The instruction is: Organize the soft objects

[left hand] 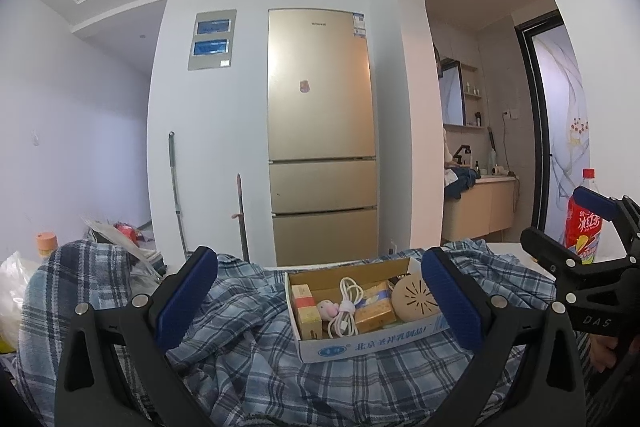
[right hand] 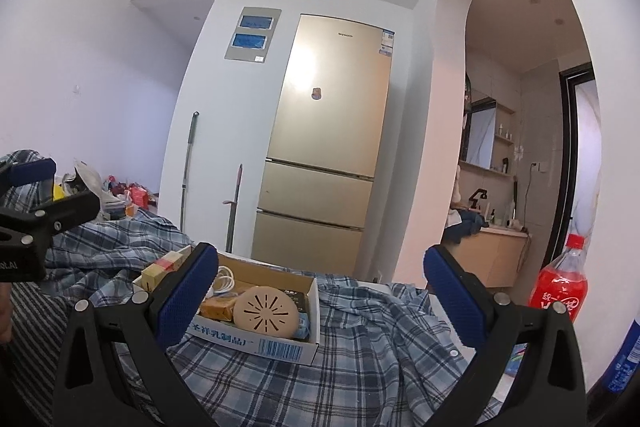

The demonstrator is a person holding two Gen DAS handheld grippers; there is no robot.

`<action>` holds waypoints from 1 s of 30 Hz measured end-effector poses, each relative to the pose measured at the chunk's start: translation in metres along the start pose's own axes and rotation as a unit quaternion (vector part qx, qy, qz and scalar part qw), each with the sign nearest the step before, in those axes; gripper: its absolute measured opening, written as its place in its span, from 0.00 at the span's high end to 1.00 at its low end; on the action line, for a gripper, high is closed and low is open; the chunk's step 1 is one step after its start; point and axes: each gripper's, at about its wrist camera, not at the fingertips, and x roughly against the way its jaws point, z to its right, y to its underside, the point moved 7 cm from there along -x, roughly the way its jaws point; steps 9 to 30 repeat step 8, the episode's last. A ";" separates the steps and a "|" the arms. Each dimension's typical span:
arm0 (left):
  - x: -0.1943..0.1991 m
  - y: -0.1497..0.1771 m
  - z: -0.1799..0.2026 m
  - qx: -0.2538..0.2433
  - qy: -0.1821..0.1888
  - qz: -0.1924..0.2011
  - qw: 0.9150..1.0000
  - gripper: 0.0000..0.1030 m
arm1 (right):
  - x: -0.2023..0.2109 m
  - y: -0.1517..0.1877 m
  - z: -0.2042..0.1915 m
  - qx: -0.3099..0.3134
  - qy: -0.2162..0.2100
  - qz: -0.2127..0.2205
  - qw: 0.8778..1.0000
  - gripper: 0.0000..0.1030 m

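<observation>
- Plaid cloth (left hand: 256, 311) — blue and white check, rumpled, spread over a raised surface and filling the lower half of both wrist views; likely the soft thing to be sorted.
- Cardboard box (left hand: 362, 345) sits on top of the cloth, open, holding small cartons, a coiled white cable (left hand: 347, 307) and a round tan disc (right hand: 266, 311).
- Left gripper (left hand: 320, 301): jaws wide apart, nothing between them, hovering over cloth and box.
- Right gripper (right hand: 320, 301): same, spread wide and empty; its left finger overlaps the box's near corner in view — contact can't be confirmed.
- Risk: tugging the cloth with the box resting on it would tip or spill the box.
- Red drink bottle (right hand: 560, 289) stands just off the right edge of the cloth; a sideways sweep could topple it.
- Open room lies ahead toward the fridge (left hand: 322, 135); clutter crowds the left side.
</observation>
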 end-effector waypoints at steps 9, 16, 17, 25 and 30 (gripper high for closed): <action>0.000 0.000 0.003 -0.009 -0.002 0.000 1.000 0.00 | -0.008 0.003 0.010 -0.024 0.000 -0.021 0.999 0.00; 0.000 0.000 0.003 -0.009 -0.002 0.000 1.000 0.00 | -0.008 0.003 0.010 -0.024 0.000 -0.021 0.999 0.00; 0.000 0.000 0.003 -0.009 -0.002 0.000 1.000 0.00 | -0.008 0.003 0.010 -0.024 0.000 -0.021 0.999 0.00; 0.000 0.000 0.003 -0.009 -0.002 0.000 1.000 0.00 | -0.008 0.003 0.010 -0.024 0.000 -0.021 0.999 0.00; 0.000 0.000 0.003 -0.009 -0.002 0.000 1.000 0.00 | -0.008 0.003 0.010 -0.024 0.000 -0.021 0.999 0.00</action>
